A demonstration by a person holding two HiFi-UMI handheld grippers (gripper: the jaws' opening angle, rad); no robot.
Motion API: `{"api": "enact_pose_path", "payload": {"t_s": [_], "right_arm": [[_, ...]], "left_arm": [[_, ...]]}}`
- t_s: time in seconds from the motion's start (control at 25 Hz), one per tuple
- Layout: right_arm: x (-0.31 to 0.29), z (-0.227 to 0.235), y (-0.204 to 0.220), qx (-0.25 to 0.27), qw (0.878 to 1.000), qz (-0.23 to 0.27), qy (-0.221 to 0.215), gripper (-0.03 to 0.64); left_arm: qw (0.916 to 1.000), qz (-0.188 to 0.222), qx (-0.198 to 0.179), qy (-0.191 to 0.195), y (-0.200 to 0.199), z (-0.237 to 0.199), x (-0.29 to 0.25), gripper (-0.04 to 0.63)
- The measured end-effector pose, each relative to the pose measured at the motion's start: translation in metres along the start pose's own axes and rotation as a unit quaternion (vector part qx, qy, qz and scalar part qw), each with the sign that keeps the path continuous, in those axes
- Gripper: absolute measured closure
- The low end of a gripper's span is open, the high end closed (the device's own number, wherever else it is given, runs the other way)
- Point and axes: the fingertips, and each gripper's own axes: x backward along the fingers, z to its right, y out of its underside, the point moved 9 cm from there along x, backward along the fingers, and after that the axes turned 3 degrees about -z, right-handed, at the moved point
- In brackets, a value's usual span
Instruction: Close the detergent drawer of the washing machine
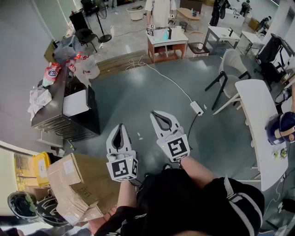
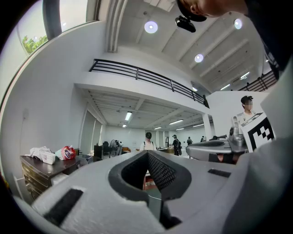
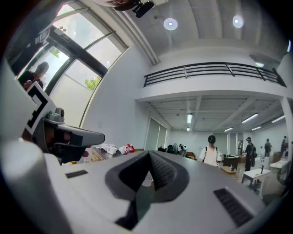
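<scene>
The detergent drawer of the washing machine shows in no view, so closing it seems not yet begun: the white left gripper (image 1: pixel 120 126) and white right gripper (image 1: pixel 158 116), jaws together and empty, hang level over the grey floor (image 1: pixel 138 92) and must first find the machine.

- We hold the left gripper (image 1: pixel 120 125) and the right gripper (image 1: pixel 154 112) side by side at the near middle, above the floor (image 1: pixel 138 94). The right one reaches a little farther.
- To our left stands a cabinet (image 1: pixel 55 117), with a snack bag (image 1: pixel 51 73) and cloths (image 1: pixel 39 99) on its top.
- Nearer than the cabinet, at our near left, lies a cardboard box (image 1: pixel 69 179), with a crate (image 1: pixel 40 165) just left of it.
- A power strip (image 1: pixel 197 108) lies on the floor beyond the right gripper.
- On our right runs a table (image 1: pixel 256 110), and a chair (image 1: pixel 230 64) stands at its far end.
- Far ahead stands a small table (image 1: pixel 167 41), with a person (image 1: pixel 159 11) behind it.
</scene>
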Motion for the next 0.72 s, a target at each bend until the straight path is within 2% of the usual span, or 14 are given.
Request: {"api": "enact_pose_path", "payload": {"t_s": [0.28,0.44,0.52,0.6,0.64,0.68,0.72], "right_arm": [[-0.005,-0.010,0.005,-0.012,1.000,0.002,-0.005,0.611],[-0.008,-0.019,0.012,-0.010,1.000,-0.005,-0.020,0.608],[-0.012,-0.023,0.015,-0.006,1.000,-0.015,-0.025,0.551],[-0.015,-0.027,0.016,-0.004,1.000,-0.019,-0.023,0.543],[-0.017,-0.028,0.015,-0.003,1.000,-0.019,-0.019,0.541],[-0.019,-0.030,0.015,-0.003,1.000,-0.020,-0.016,0.537],[-0.021,-0.031,0.016,-0.003,1.000,-0.022,-0.013,0.534]], "left_arm": [[0.9994,-0.018,0.011,0.026,0.012,-0.006,0.002,0.589],[0.9997,-0.021,0.009,0.008,0.017,-0.011,0.007,0.586],[0.9997,-0.020,0.014,0.002,0.019,-0.017,0.010,0.586],[0.9995,-0.025,0.018,0.003,0.022,-0.023,0.012,0.586],[0.9993,-0.029,0.021,0.006,0.024,-0.027,0.012,0.551],[0.9991,-0.033,0.024,0.010,0.026,-0.031,0.012,0.471],[0.9989,-0.037,0.026,0.014,0.028,-0.036,0.013,0.465]]}}
